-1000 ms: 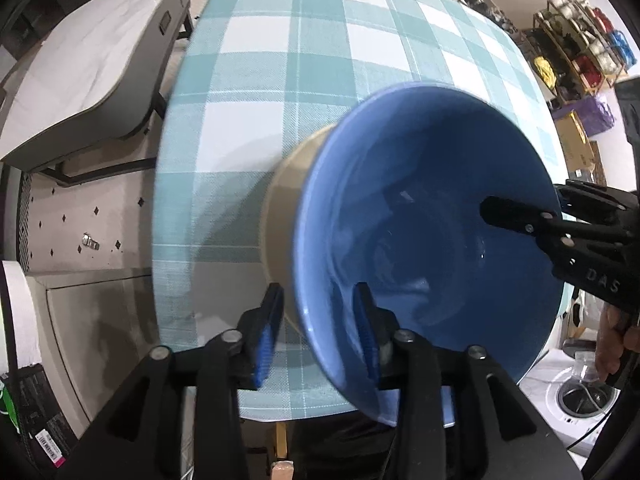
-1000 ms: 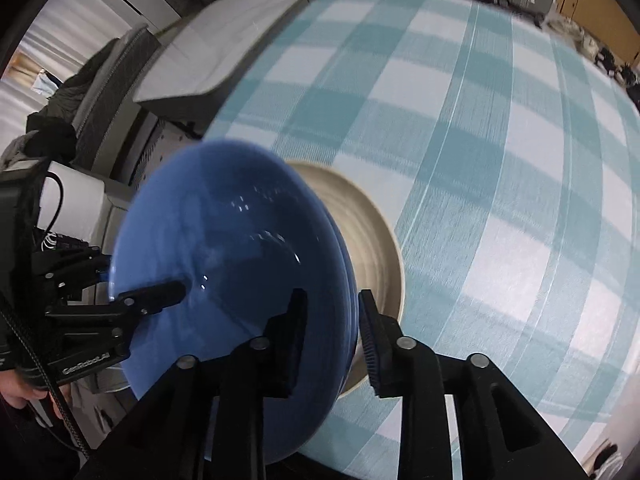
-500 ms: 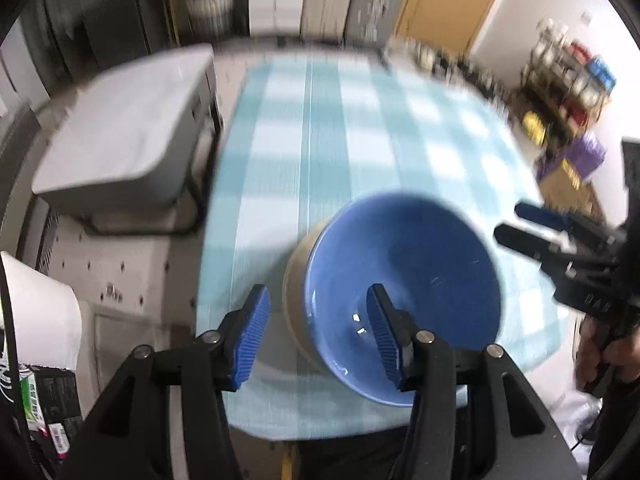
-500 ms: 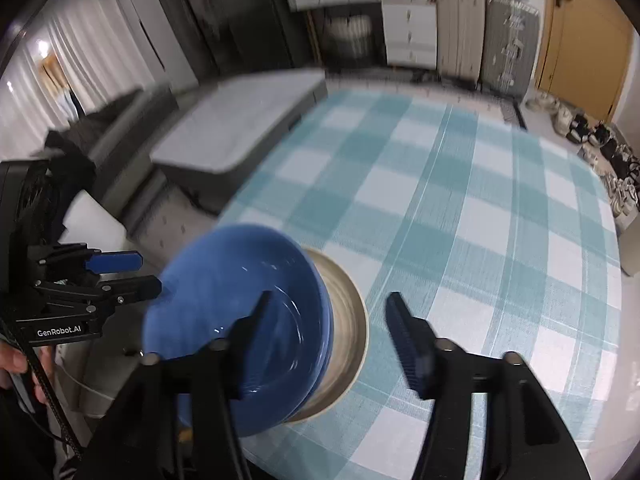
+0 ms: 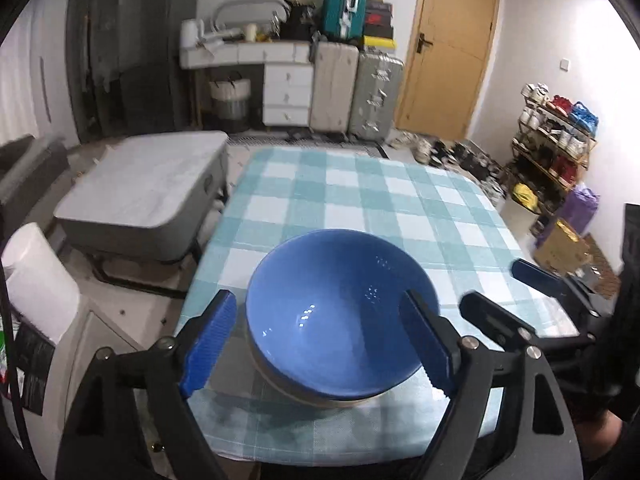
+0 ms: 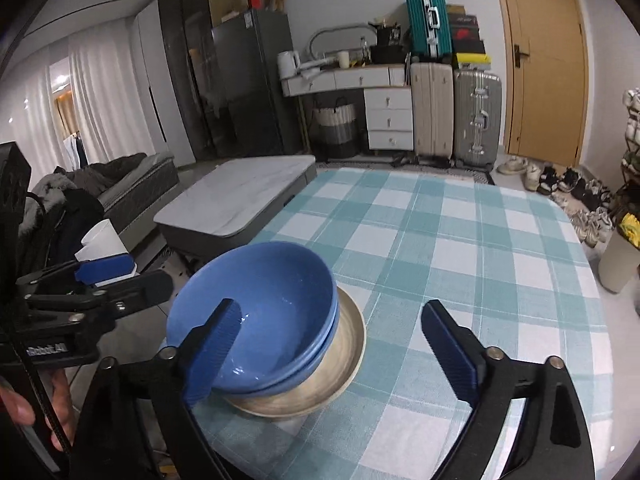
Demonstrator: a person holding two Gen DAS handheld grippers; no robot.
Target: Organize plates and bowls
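Two blue bowls [image 6: 256, 320] sit nested on a beige plate [image 6: 344, 364] on the checked surface [image 6: 460, 248]; left gripper [image 5: 320, 344] and right gripper [image 6: 332, 356] gape wide, holding nothing.

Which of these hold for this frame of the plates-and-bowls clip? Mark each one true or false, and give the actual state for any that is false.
1. The left tongs are clamped on the rim of the blue bowl. False: they are open and grip nothing.
2. The blue bowl sits on a beige plate. True.
3. The right tongs are open. True.
4. In the right wrist view, a second blue bowl rim shows directly under the top one. True.
5. The stack stands at the far end of the checked tablecloth, by the suitcases. False: it stands at the near edge, close to both tongs.
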